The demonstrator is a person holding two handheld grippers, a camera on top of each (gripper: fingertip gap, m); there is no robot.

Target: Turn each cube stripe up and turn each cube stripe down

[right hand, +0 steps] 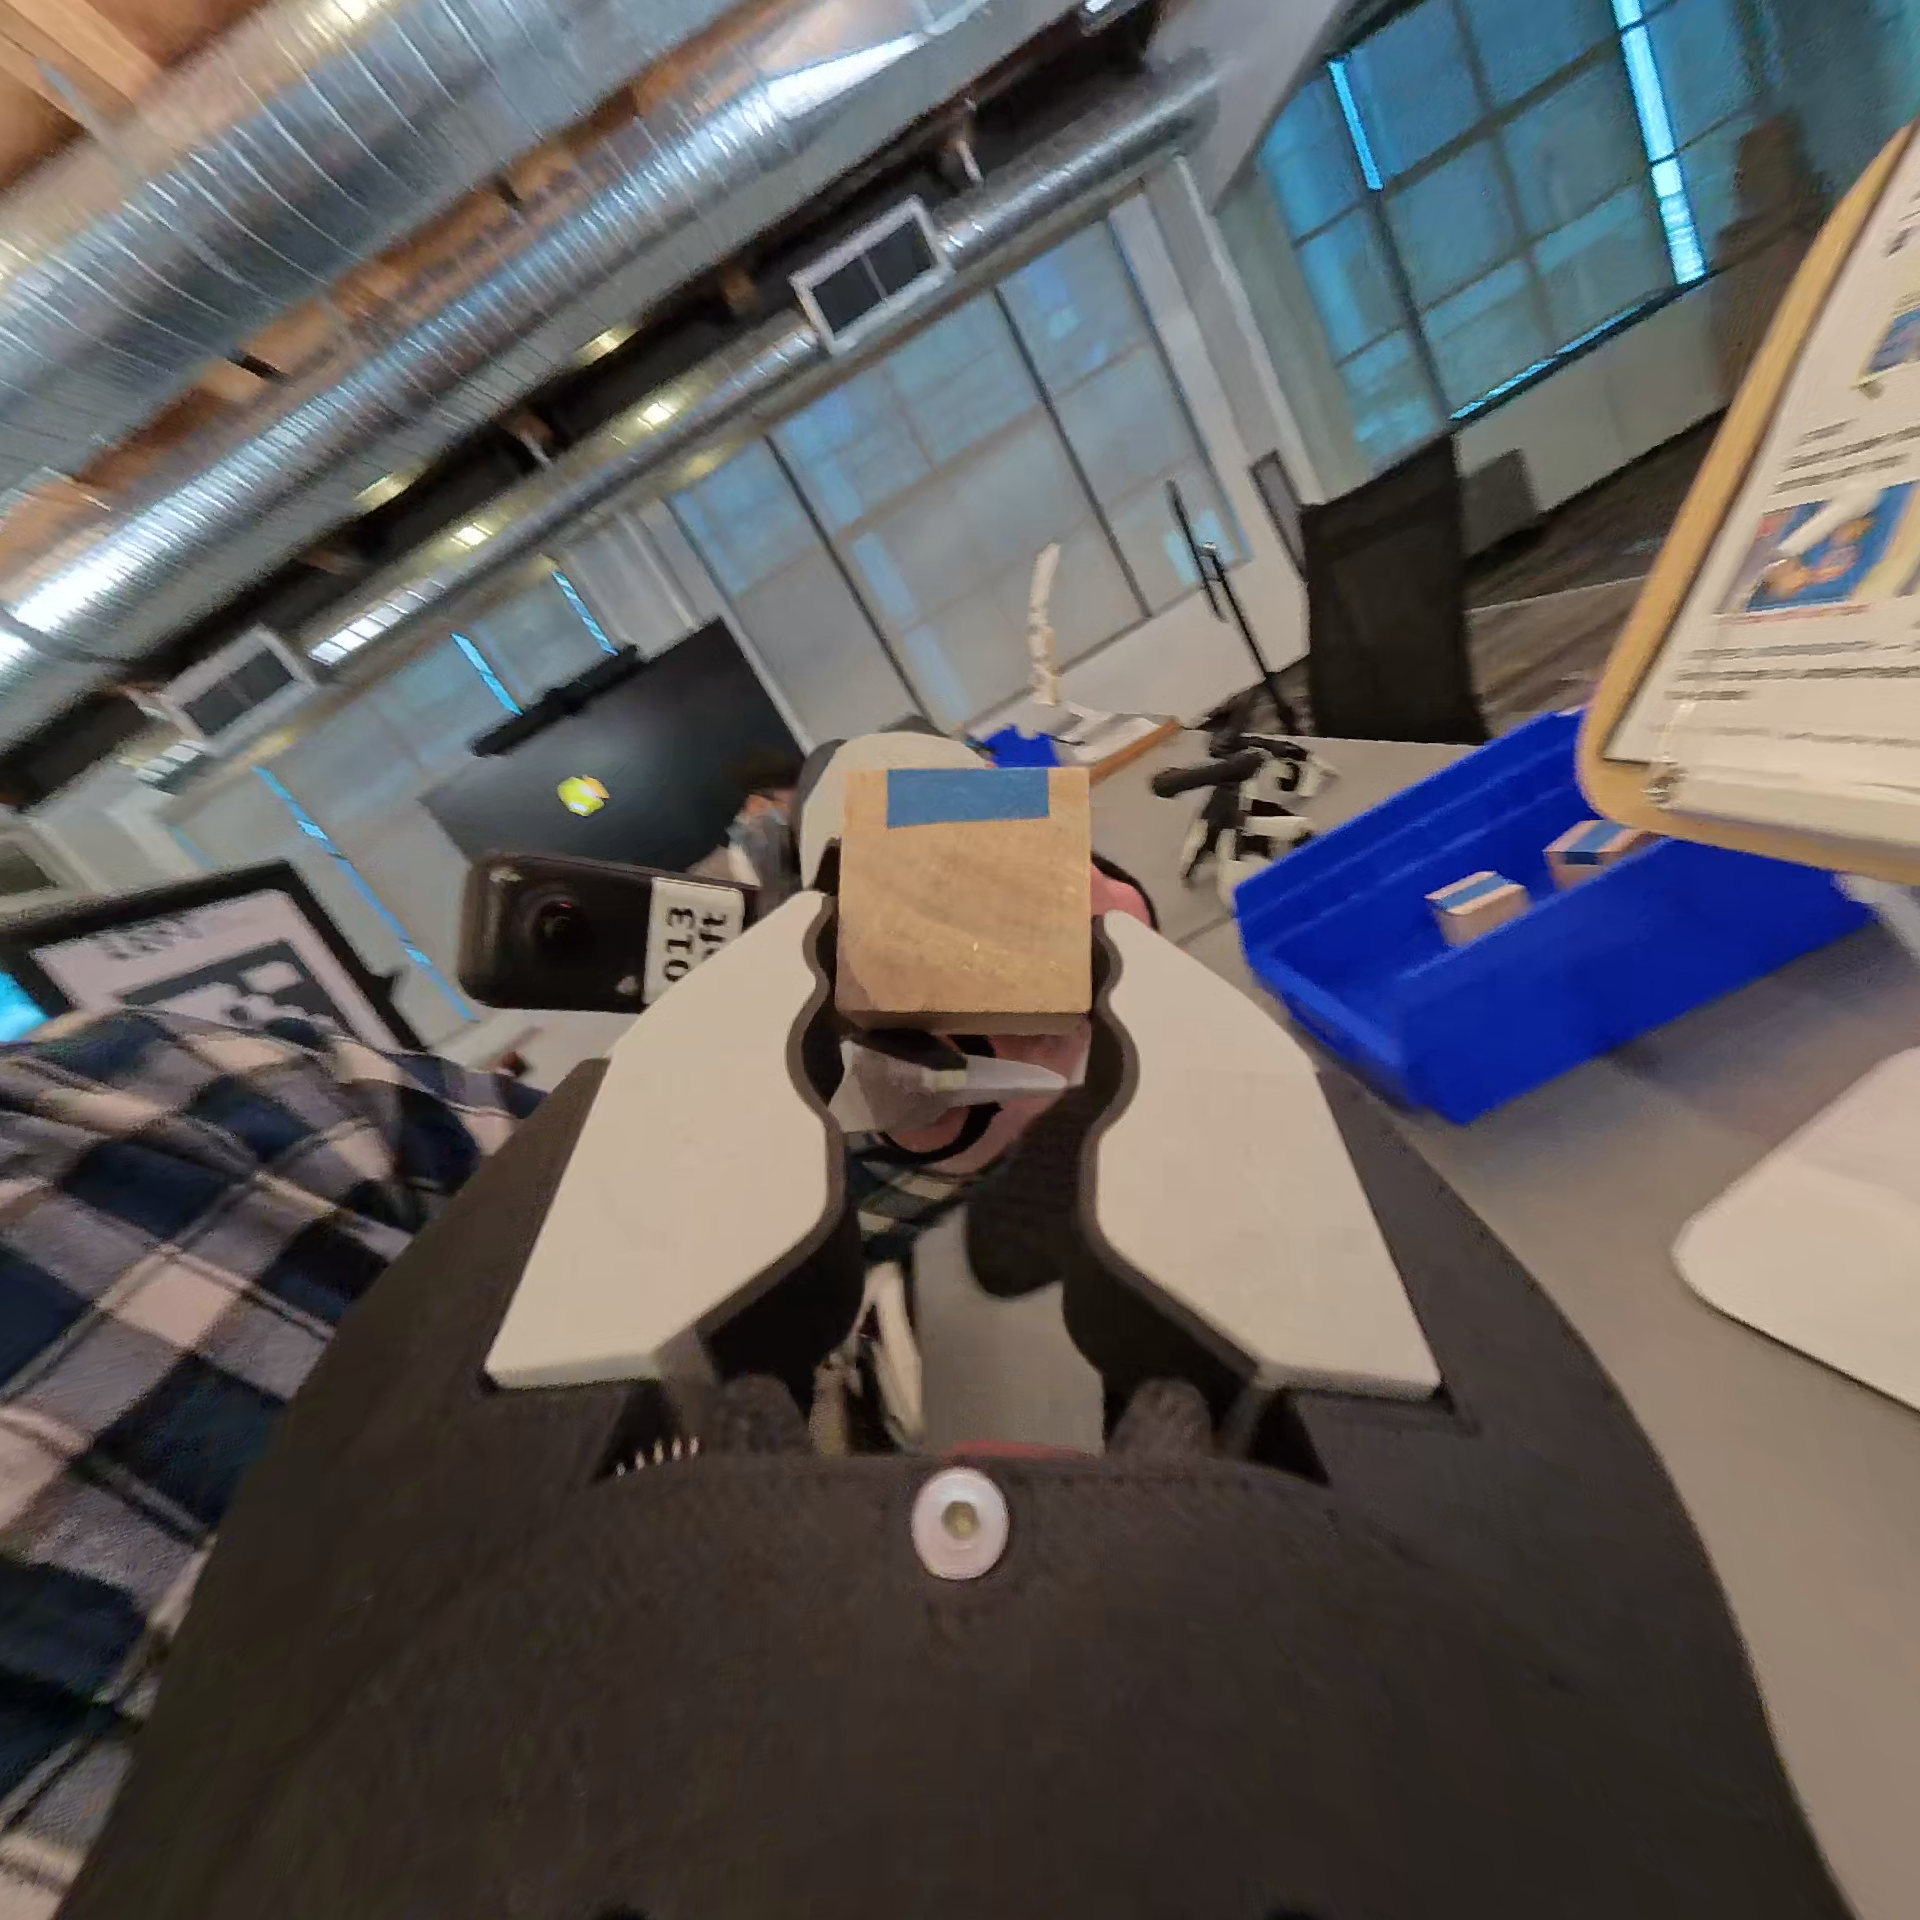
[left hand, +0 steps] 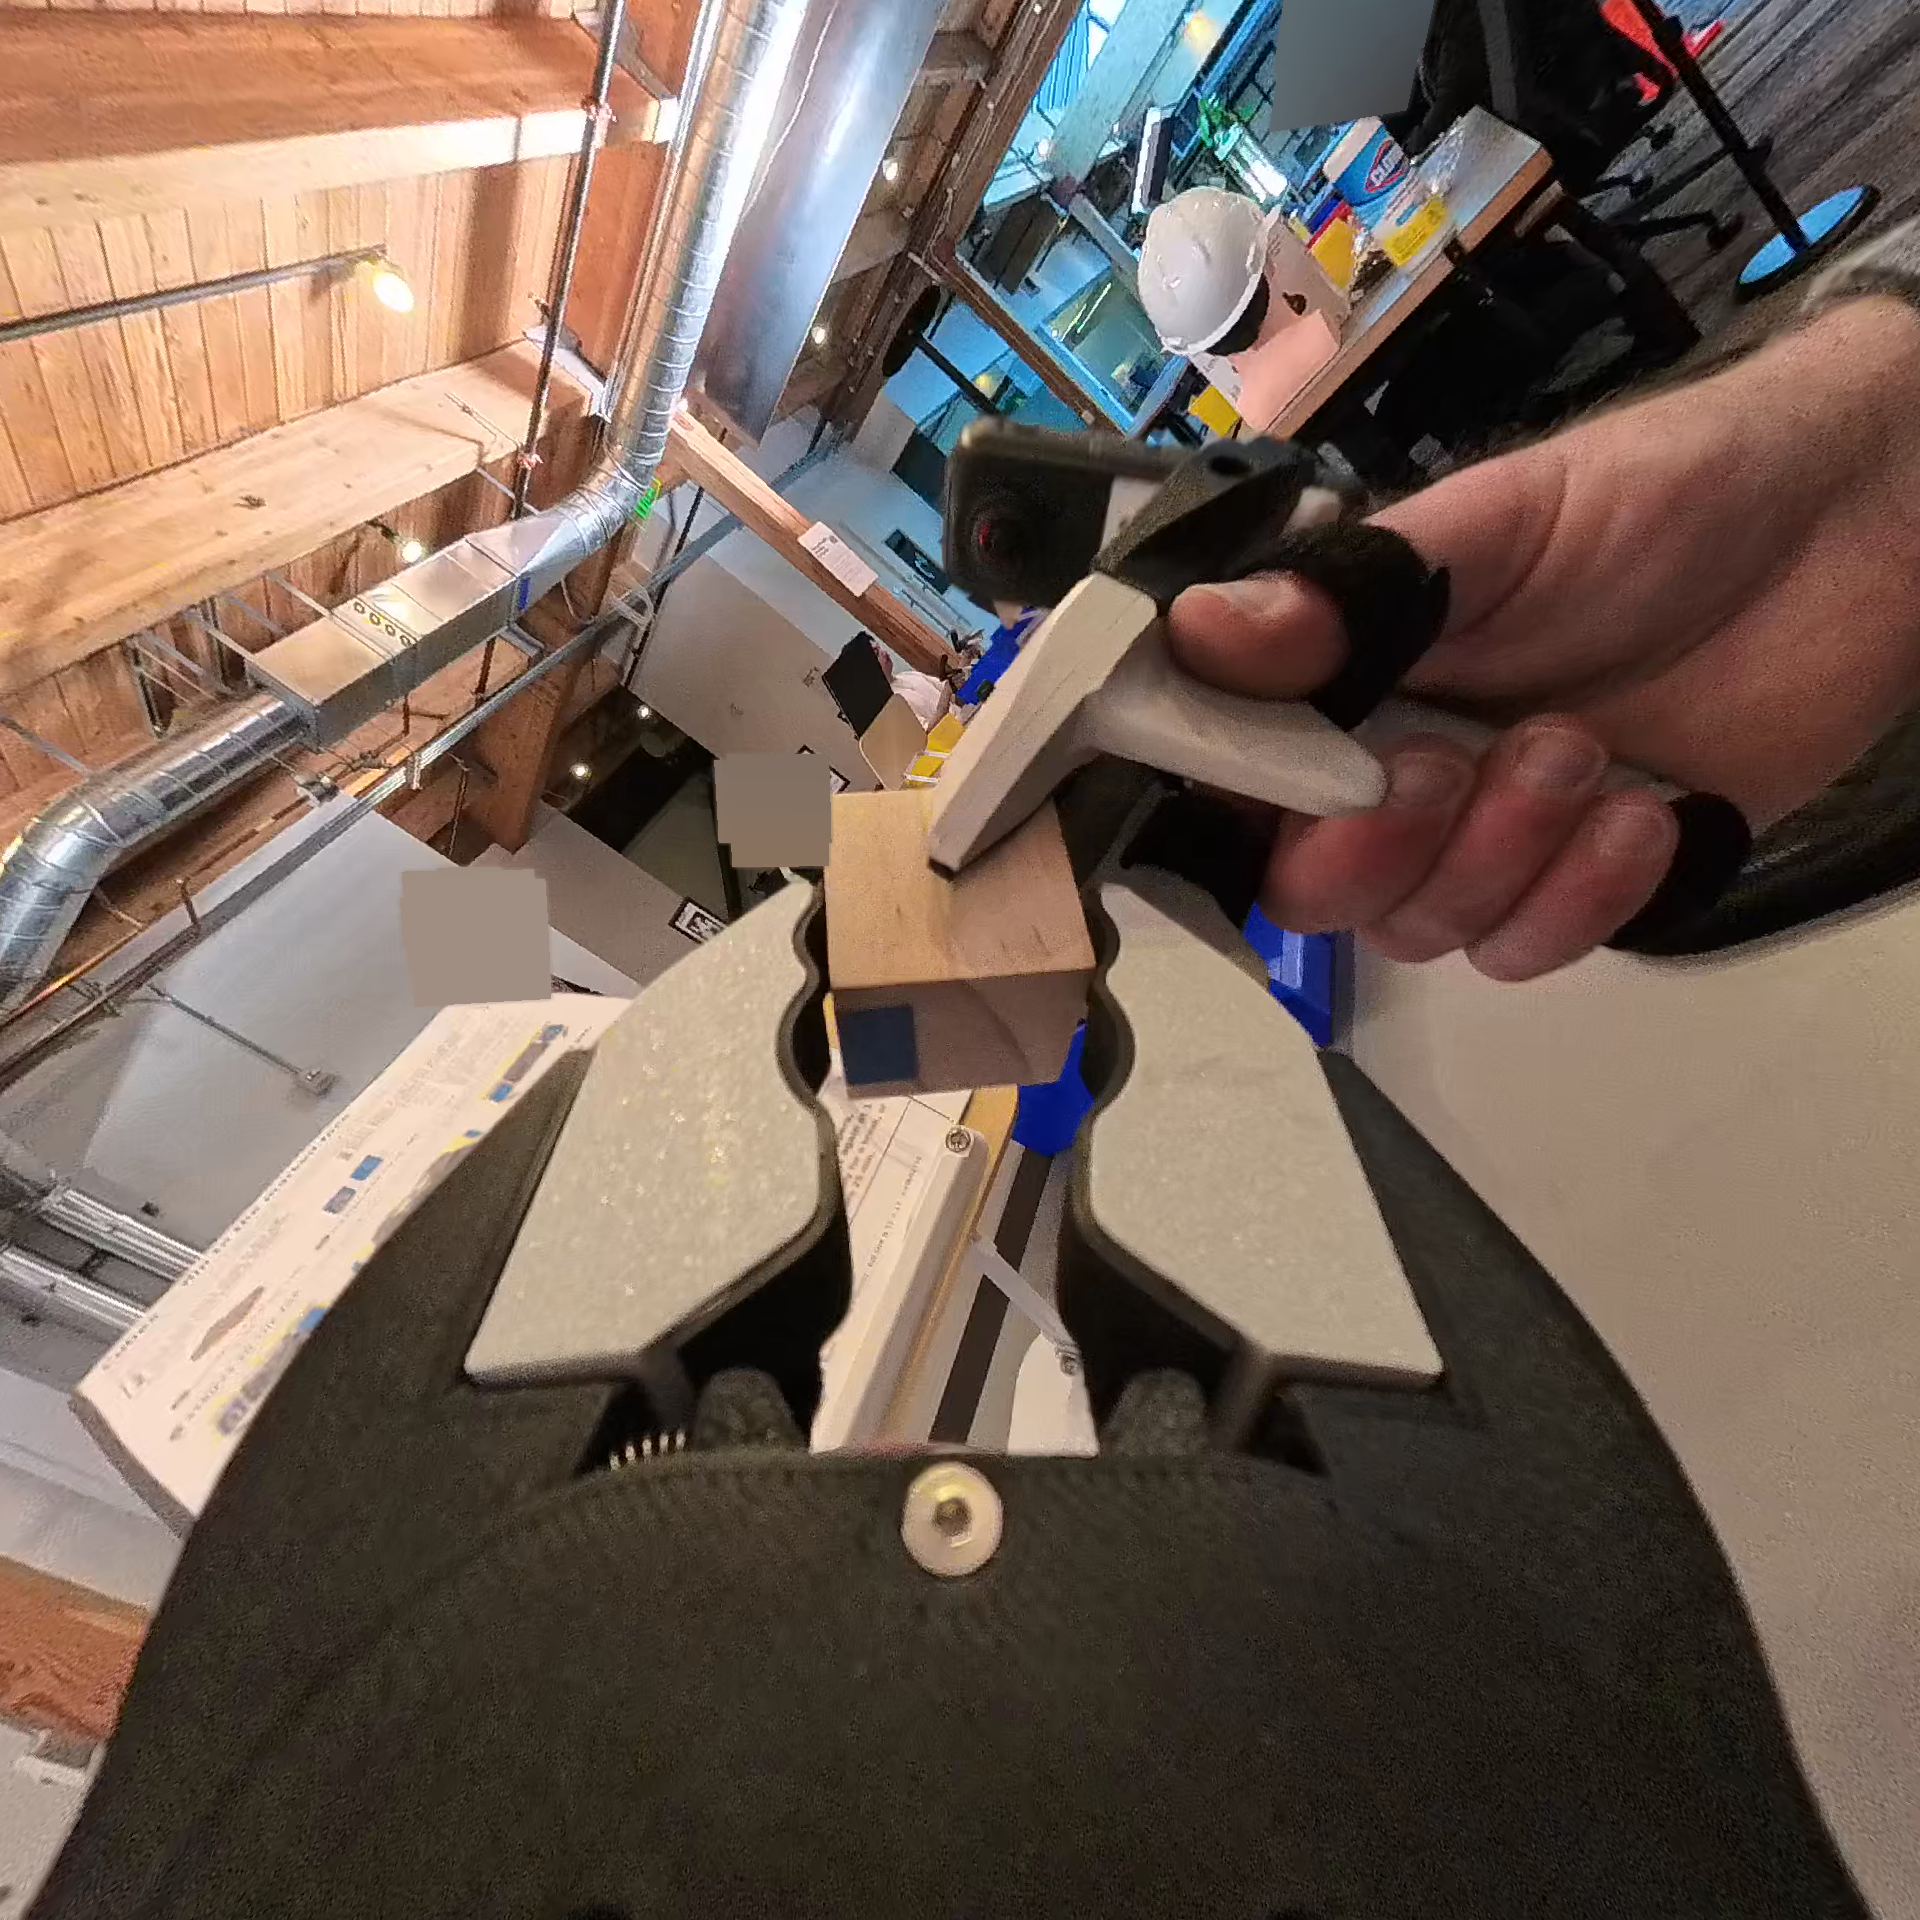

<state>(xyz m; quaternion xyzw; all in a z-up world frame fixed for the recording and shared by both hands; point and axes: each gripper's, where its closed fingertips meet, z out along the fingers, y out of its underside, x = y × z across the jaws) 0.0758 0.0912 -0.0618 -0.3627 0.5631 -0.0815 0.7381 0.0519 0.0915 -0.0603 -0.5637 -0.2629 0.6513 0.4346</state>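
Left wrist view: the left hand-held gripper clamps a wooden cube in mid-air, and a finger of the right one lies on its upper face.

Right wrist view: the right hand-held gripper grips the same cube, blue stripe at its far edge; two more cubes sit in a blue bin on the desk

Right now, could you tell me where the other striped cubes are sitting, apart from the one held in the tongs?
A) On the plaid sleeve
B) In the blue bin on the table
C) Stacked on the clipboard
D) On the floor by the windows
B: the right wrist view shows two small striped cubes lying inside the blue bin on the table.
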